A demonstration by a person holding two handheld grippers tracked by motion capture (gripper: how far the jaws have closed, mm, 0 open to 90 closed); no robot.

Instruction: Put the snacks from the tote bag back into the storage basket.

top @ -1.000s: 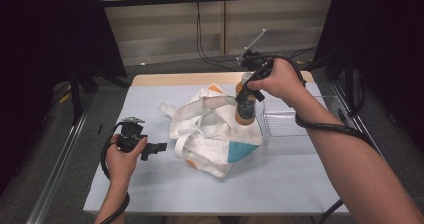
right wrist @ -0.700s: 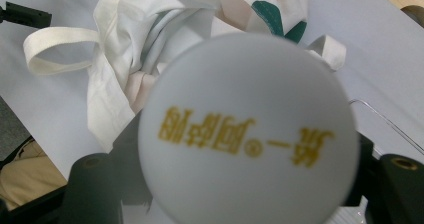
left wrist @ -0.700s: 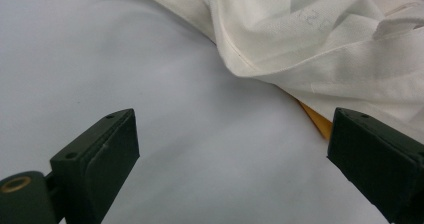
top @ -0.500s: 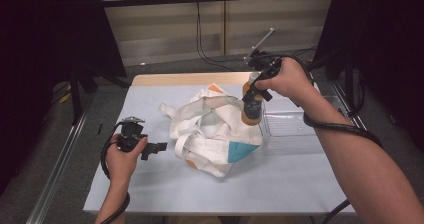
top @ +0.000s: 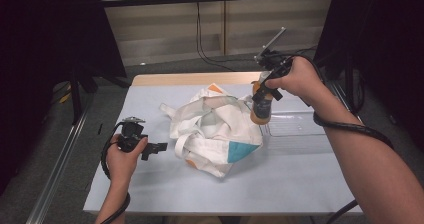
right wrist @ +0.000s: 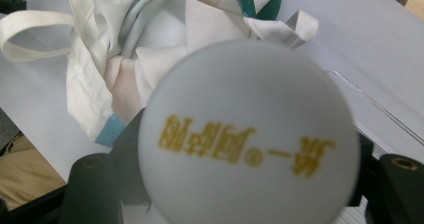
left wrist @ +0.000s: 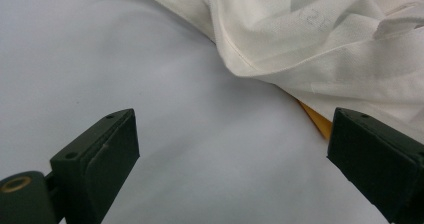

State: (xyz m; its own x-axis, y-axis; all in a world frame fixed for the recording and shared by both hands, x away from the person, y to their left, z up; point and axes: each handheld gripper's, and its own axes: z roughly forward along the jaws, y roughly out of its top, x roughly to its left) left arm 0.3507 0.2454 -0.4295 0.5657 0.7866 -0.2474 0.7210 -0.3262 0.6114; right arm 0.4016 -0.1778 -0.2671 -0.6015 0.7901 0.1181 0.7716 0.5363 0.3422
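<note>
The right tool [top: 263,96] is clamped on a bottle [top: 261,106] with an orange-brown body and a white cap [right wrist: 249,134], holding it near the top so the bottle hangs upright, its long axis running straight down from the jaws. In the high view it hangs above the far right edge of the crumpled white tote bag [top: 215,129], right where the bag meets a clear plastic tray [top: 300,129] lying on the tabletop [top: 300,184] to the bag's right. That is the relation the coming move seems to turn on: the bottle's base sits on the border between cloth and tray, so a small sideways shift decides which of the two it comes down into. In the right gripper view the cap's printed top faces the camera, with the bag's folds and a handle loop beyond it. The left tool [top: 161,147] rests low on the tabletop at the bag's near left side, jaws apart and empty, pointing toward the cloth; in the left gripper view the bag's hem [left wrist: 320,44] lies just ahead of the jaws, not touching them. The left hand [top: 125,156] is the nearer one to the bag's opening, and could plausibly take hold of the fabric.
</note>
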